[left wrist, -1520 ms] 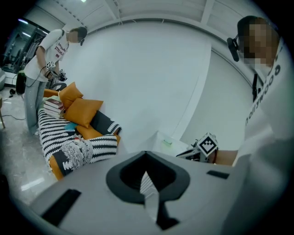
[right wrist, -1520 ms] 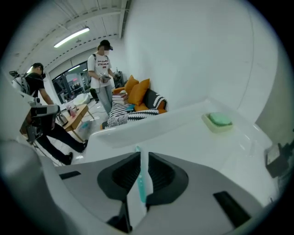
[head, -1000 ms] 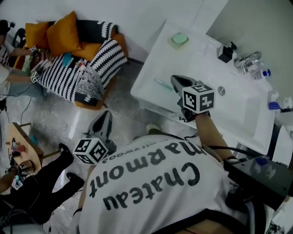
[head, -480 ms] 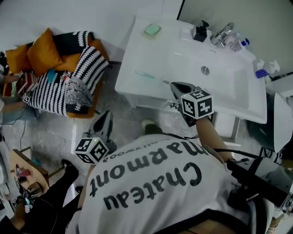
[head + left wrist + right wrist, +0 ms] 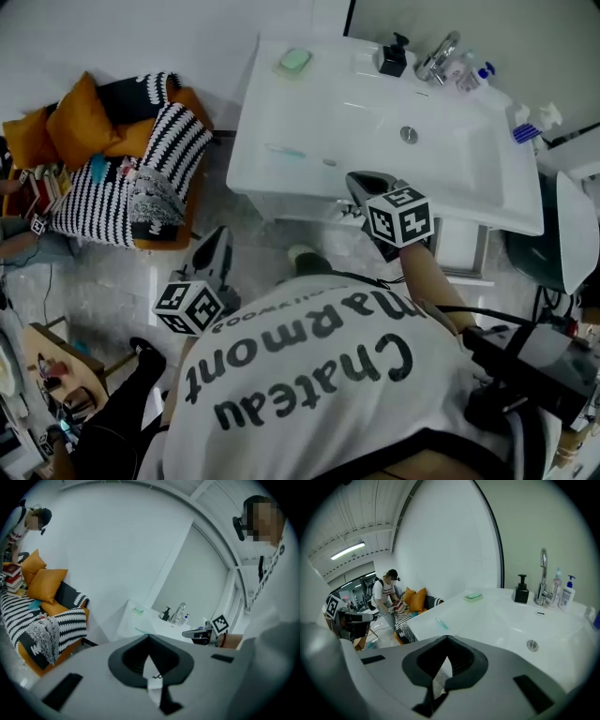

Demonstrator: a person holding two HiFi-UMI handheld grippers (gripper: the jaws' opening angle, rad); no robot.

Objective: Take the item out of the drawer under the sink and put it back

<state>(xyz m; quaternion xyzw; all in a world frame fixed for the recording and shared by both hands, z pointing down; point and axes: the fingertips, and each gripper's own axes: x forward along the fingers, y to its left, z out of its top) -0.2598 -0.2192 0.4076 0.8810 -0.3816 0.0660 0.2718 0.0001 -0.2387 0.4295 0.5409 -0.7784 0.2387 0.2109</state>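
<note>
The white sink (image 5: pixel 375 122) fills the top middle of the head view, and below its front edge only a narrow strip of the white cabinet (image 5: pixel 309 208) shows. No drawer or item can be made out. My right gripper (image 5: pixel 356 180) hangs at the sink's front edge, shut and empty. In its own view, my right gripper (image 5: pixel 448 639) looks across the basin (image 5: pixel 520 620). My left gripper (image 5: pixel 220 234) is over the floor, left of the sink, also shut and empty. Its own view has my left gripper (image 5: pixel 149 637) aimed at the sink's corner (image 5: pixel 140 616).
On the sink stand a faucet (image 5: pixel 436 58), a black dispenser (image 5: pixel 392 56), a green soap dish (image 5: pixel 293 61) and a teal toothbrush (image 5: pixel 284 150). A sofa (image 5: pixel 122 169) with orange cushions and a striped blanket stands to the left. Another person's leg (image 5: pixel 122 412) is at the lower left.
The sink has slid toward the middle of the head view. My right gripper has come back from over the sink top to its front edge. Both grippers stay shut.
</note>
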